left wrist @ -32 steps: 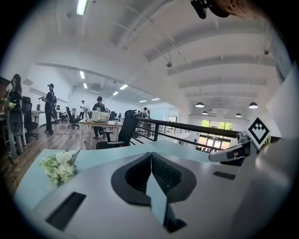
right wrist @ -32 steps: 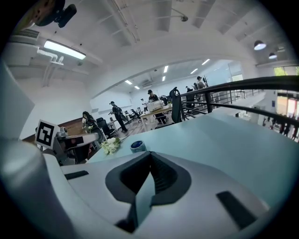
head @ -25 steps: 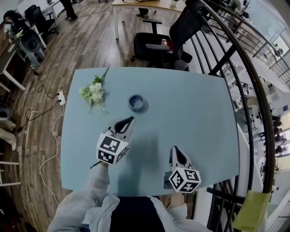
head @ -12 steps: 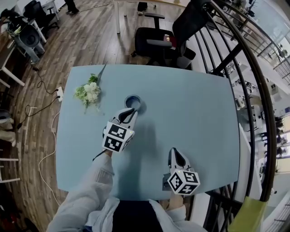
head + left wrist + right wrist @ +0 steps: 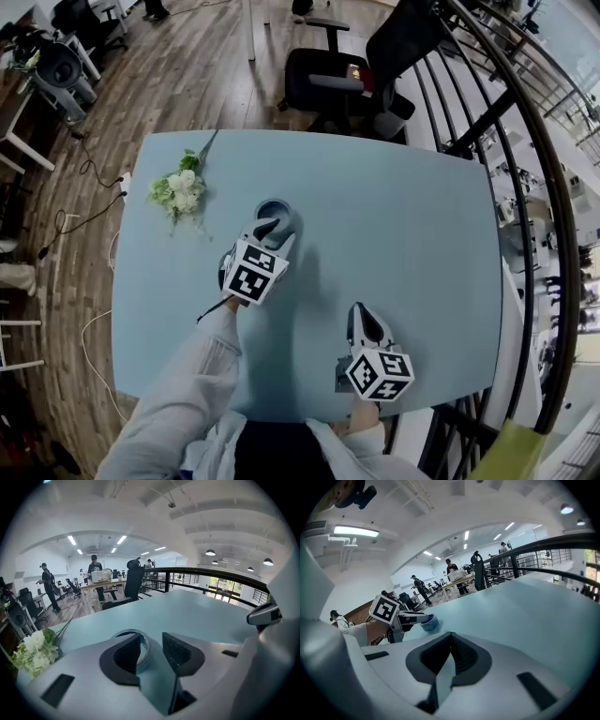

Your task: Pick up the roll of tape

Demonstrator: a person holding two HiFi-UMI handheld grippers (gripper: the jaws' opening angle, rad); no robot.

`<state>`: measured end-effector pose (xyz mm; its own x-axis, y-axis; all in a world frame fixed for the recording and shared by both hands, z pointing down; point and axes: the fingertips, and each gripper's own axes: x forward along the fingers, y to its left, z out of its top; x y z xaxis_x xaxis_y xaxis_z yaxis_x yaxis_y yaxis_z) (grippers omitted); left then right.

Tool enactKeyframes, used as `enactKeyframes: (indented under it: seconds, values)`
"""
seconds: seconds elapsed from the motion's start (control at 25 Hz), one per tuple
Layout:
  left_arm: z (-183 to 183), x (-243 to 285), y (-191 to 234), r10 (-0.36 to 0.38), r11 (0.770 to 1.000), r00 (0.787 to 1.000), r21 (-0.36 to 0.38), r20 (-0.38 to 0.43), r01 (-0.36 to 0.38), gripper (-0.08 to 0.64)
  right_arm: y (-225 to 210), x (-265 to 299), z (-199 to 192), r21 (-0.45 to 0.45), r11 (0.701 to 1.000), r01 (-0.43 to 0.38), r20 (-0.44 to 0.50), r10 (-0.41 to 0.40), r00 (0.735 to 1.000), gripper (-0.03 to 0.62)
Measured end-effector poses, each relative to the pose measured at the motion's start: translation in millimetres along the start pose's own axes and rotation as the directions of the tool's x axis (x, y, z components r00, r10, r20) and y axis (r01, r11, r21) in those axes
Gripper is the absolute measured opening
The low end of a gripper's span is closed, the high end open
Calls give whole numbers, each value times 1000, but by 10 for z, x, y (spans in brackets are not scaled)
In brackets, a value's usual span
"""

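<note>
Your left claw (image 5: 152,637), just spread wide, straddles one wall of the tape (image 5: 145,648) unpinched: close off-centre and it may skid across the desk (image 5: 403,225), ungripped.

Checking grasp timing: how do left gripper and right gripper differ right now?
Left gripper: jaws open, just been opening, with the tape rim in the gap; right gripper: shut, empty. Left gripper is at the tape; right gripper sits well back of it. Both slant down over the table.

It's a big open office — black swivel chairs (image 5: 323,82), long desks (image 5: 104,584), a wooden floor (image 5: 178,75) — with people (image 5: 95,570) standing under strip lights (image 5: 71,540).
</note>
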<state>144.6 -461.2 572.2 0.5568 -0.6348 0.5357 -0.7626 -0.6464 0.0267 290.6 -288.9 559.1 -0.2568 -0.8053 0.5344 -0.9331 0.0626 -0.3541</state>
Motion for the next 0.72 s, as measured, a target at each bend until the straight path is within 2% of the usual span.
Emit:
enactKeyframes:
  seconds: [0.32, 0.6, 0.72]
  values:
    - [-163, 274, 6, 21, 999, 992, 40, -127, -17, 160, -50, 256, 95, -7, 999, -31, -11, 31, 999, 8]
    - [-352, 451, 11, 58, 990, 963, 141, -262, -21, 160, -127, 376, 49, 3, 999, -41, -33, 41, 999, 8]
    - [-390, 484, 39, 104, 977, 953, 207, -286, -44, 145, -116, 428, 18, 5, 999, -53, -42, 53, 998, 8]
